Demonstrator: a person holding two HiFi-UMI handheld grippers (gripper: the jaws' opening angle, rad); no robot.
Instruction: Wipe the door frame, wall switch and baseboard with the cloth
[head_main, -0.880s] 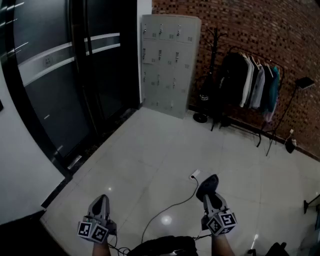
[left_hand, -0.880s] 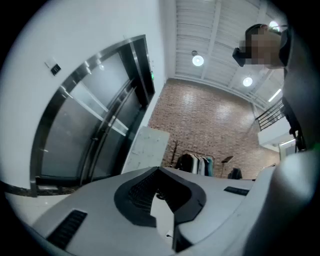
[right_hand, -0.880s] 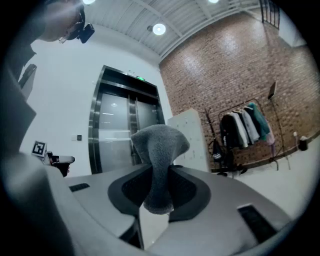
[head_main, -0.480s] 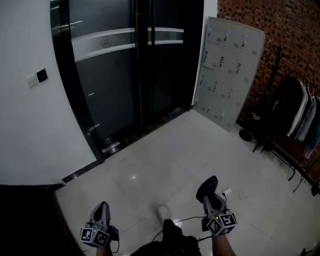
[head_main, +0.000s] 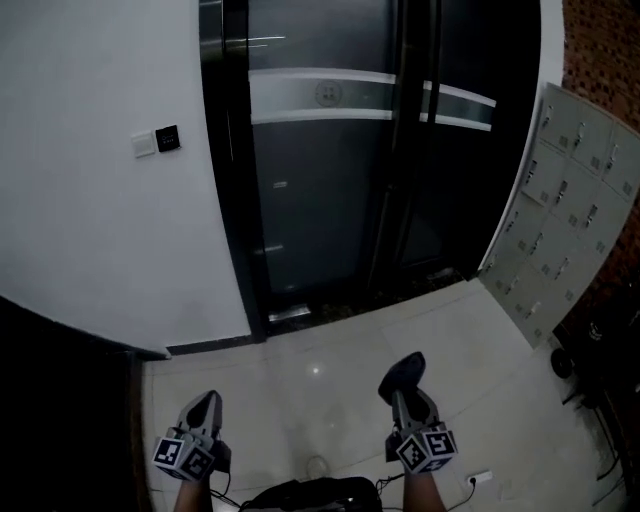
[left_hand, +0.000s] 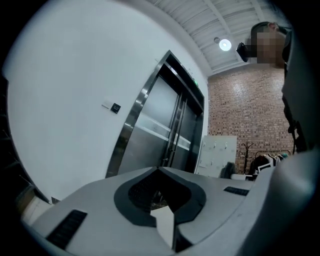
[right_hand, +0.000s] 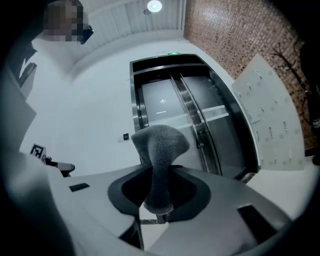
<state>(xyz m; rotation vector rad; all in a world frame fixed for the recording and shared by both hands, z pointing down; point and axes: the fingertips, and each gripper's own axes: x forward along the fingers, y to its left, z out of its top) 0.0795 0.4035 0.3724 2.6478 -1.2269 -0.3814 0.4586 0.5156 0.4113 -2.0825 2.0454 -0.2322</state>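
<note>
Cloth (right_hand: 159, 145): grey with a nubbly weave, clamped in the right hand-held gripper (head_main: 408, 400), whose jaws are closed on its lower end. The free part stands up above the jaw tips and flops over in a rounded fold. Judged light, soft and limp, so it will press only where the jaws back it. The fold should conform to the edges of the door frame (head_main: 226, 200) and the raised wall switch (head_main: 168, 137). The hold is low on a narrow bunch and, in my judgement, could drag out under hard rubbing; a deeper bite would be safer. Left hand-held gripper (head_main: 203, 410): jaws together, nothing between them. The frame lies ahead of both grippers, the switch ahead and left of the left one, and the dark baseboard (head_main: 205, 347) ahead and low. All are well apart from the cloth, with no wiping contact yet.
</note>
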